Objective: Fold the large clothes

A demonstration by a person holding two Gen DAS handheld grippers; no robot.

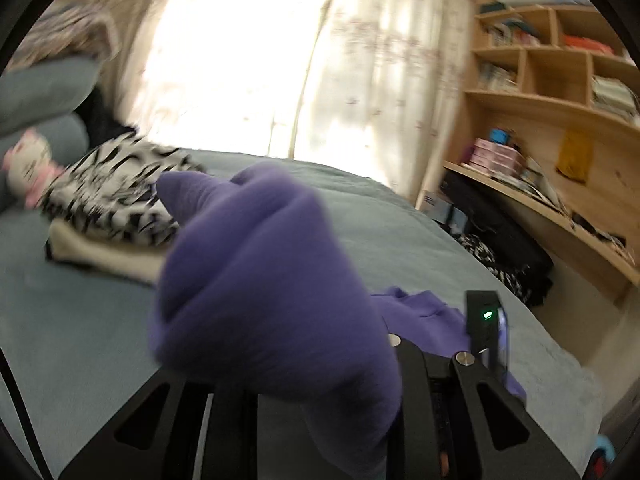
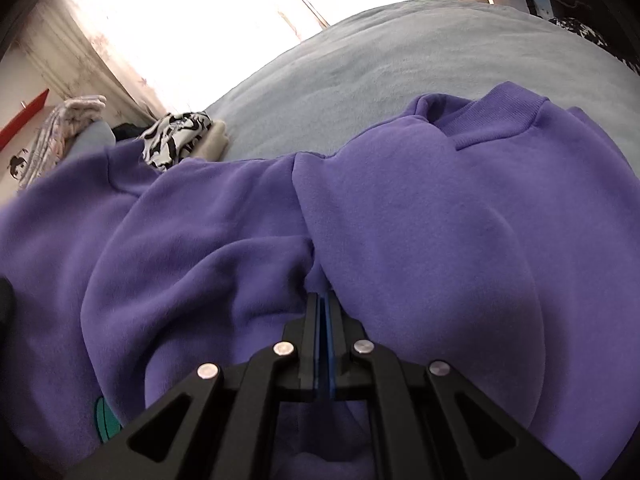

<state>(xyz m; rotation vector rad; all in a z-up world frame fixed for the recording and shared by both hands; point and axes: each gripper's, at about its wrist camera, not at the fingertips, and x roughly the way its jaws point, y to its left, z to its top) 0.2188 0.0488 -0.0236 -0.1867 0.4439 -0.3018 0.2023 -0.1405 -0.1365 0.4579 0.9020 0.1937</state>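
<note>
We see the sweatshirt (image 2: 400, 208) on the bed (image 2: 380, 52), folded clothes (image 2: 180, 140) behind it, shelves (image 1: 560, 80) to the right.

A bunched fold of soft purple fleece sweatshirt (image 1: 264, 280) is filling the centre, gripped in the black left gripper (image 1: 320, 384). At ten o'clock a black-and-white patterned folded garment (image 1: 116, 196) is lying on the grey-blue bedspread (image 1: 400, 232); wooden bookshelves (image 1: 560, 92) are standing at two o'clock.

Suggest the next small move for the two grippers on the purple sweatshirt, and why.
Probably carry the left gripper across, over the purple fleece sweatshirt, keeping the right gripper pinched as anchor. The left holds a lifted bunch of fabric above the grey-blue bedspread; the right is shut on a crease mid-garment.
</note>
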